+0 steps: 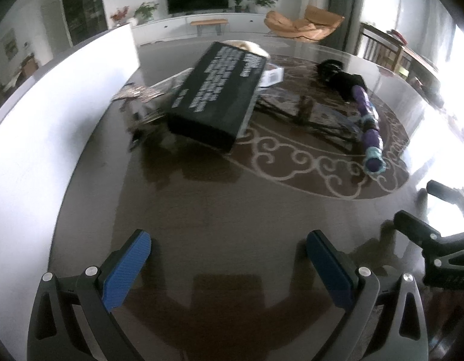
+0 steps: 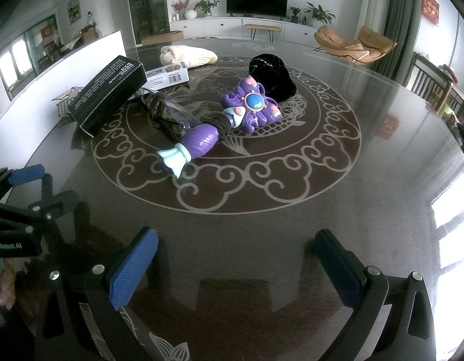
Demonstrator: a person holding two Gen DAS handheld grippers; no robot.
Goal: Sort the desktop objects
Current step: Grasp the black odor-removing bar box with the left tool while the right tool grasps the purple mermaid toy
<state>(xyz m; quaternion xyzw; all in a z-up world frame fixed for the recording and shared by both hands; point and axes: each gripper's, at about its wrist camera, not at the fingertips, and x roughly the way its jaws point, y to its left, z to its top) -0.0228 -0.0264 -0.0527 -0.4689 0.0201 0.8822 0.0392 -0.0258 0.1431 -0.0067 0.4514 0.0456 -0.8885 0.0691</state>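
**Both claws spread and empty over the dark round surface**

My left claw point(image 1: 228, 258) hangs low over the glossy dark surface point(image 1: 232, 204), its blue pads point(image 1: 128, 266) spread wide with nothing between them. My right claw point(image 2: 236, 258) sits just beside it, likewise spread and empty; from the left wrist view I see its black frame at the far right edge.

Everything to sort lies ahead of me, well apart from both claws, on the pale scroll-pattern ring inlaid in the surface. A long black box point(image 2: 107, 94) with white lettering lies to the left, one end propped up on things beneath it. Just behind it is a small white carton point(image 2: 168, 75), and beyond that a cream cloth bundle point(image 2: 188, 55). A purple toy wand point(image 2: 219, 120) with a butterfly-shaped head and a pale blue tail lies across the middle of the ring, a dark cord wound round its neck. The cord trails left toward the black box, over a clear plastic wrapper point(image 2: 174, 111). A black furry item point(image 2: 272, 73) touches the wand's head on the far side. A white upright panel point(image 2: 66, 60) runs along the left rim of the surface.
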